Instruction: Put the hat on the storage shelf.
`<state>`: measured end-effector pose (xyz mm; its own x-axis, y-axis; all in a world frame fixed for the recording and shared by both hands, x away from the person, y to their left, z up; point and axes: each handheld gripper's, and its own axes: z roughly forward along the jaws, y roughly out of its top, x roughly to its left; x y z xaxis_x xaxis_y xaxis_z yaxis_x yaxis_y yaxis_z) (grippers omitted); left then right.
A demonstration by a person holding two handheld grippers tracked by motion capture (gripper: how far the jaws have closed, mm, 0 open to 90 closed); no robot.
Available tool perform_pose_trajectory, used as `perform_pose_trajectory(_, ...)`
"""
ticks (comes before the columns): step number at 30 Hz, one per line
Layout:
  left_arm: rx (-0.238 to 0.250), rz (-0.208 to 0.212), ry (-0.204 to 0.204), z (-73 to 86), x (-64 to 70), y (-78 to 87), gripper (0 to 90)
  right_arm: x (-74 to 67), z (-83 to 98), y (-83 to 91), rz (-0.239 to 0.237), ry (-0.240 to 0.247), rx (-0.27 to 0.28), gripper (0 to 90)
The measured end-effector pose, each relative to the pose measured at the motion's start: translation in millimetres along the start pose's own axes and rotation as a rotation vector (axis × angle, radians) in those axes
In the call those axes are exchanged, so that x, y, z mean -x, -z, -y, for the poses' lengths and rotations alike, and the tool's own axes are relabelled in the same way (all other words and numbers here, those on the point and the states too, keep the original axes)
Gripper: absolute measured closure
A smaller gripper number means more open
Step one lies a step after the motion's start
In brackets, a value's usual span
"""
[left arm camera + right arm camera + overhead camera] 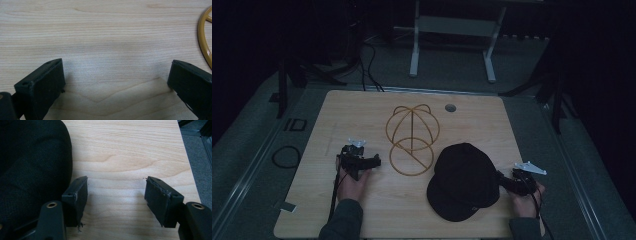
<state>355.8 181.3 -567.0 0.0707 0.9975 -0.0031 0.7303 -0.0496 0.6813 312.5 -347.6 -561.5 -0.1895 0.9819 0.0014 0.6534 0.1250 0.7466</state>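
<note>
While both hands rest near the table's [362, 102] near edge, the left gripper [371, 162] stands wide with nothing but pale, fine-grained wood between its blocky black jaws, and the right gripper [503, 180] is likewise parted over bare wood, its one jaw just beside the cap. Soft, matte and dark, the black cap [464, 181] lies toward the near right corner, its fabric detail lost in the dim light. Farther in, mid-table, sits a mustard wire cap-frame [411, 141] of thin rounded hoops.
</note>
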Motion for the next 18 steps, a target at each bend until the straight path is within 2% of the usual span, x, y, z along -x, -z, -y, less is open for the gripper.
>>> perform_pose_trajectory(10, 0.000, 0.000, 0.000, 0.0, 0.0, 0.0, 0.7, -0.5, 0.9, 0.7, 0.023, -0.021, -0.009, 28.8)
perform_pose_trajectory(12, 0.000, 0.000, 0.000, 0.0, 0.0, 0.0, 0.7, -0.1, -0.2, 1.5, 0.019, -0.018, -0.022, 29.9)
perform_pose_trajectory(16, 0.000, 0.000, 0.000, 0.0, 0.0, 0.0, 0.7, 1.2, -2.4, 6.0, 0.007, -0.009, -0.054, 39.5)
perform_pose_trajectory(18, 0.000, 0.000, 0.000, 0.0, 0.0, 0.0, 0.7, 0.4, -2.8, 7.7, -0.005, 0.000, -0.067, 40.1)
